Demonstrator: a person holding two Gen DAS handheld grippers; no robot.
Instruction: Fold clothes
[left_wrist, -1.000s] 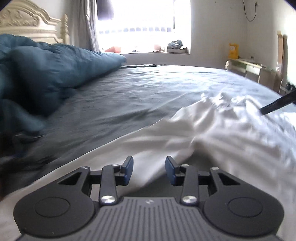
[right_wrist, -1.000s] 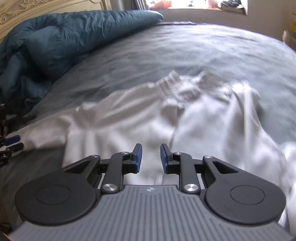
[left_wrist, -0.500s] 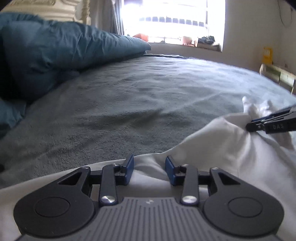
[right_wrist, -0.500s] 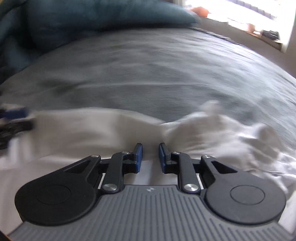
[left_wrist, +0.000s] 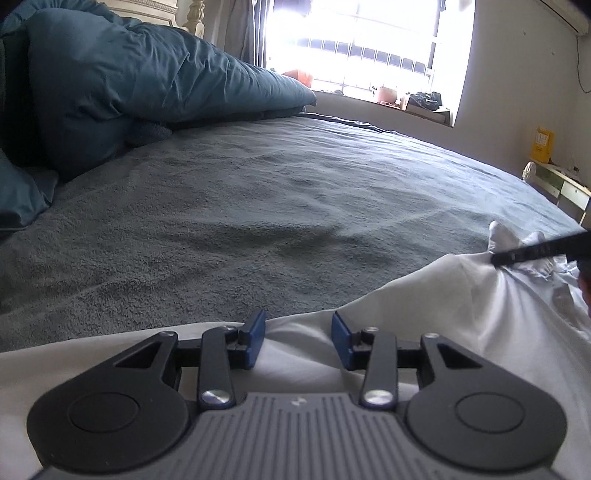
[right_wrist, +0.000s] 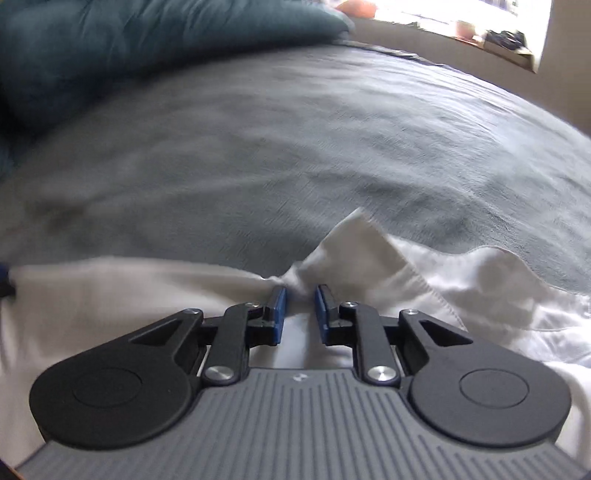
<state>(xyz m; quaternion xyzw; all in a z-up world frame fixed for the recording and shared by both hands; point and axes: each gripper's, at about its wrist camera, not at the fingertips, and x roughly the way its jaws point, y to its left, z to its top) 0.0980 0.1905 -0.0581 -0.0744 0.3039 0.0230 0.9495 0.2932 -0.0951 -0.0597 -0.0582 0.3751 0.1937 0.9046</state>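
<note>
Left wrist view: the white garment (left_wrist: 491, 317) lies across the near edge of the grey bed (left_wrist: 295, 192), stretched left to right. Left gripper (left_wrist: 298, 338) sits low over the cloth, fingers wide apart. Right gripper (right_wrist: 298, 308) pinches a bunched fold, fingers narrow

White shirt (left_wrist: 517, 314), thin smooth fabric, lies wrinkled on the grey bed cover (left_wrist: 295, 192) along the near edge of both views. Not folded yet. In the right wrist view its top edge (right_wrist: 147, 266) runs roughly straight across the cover, with one stitched corner (right_wrist: 362, 243) bunched and sticking up. In the left wrist view a bunched peak (left_wrist: 502, 236) stands up at far right.
</note>
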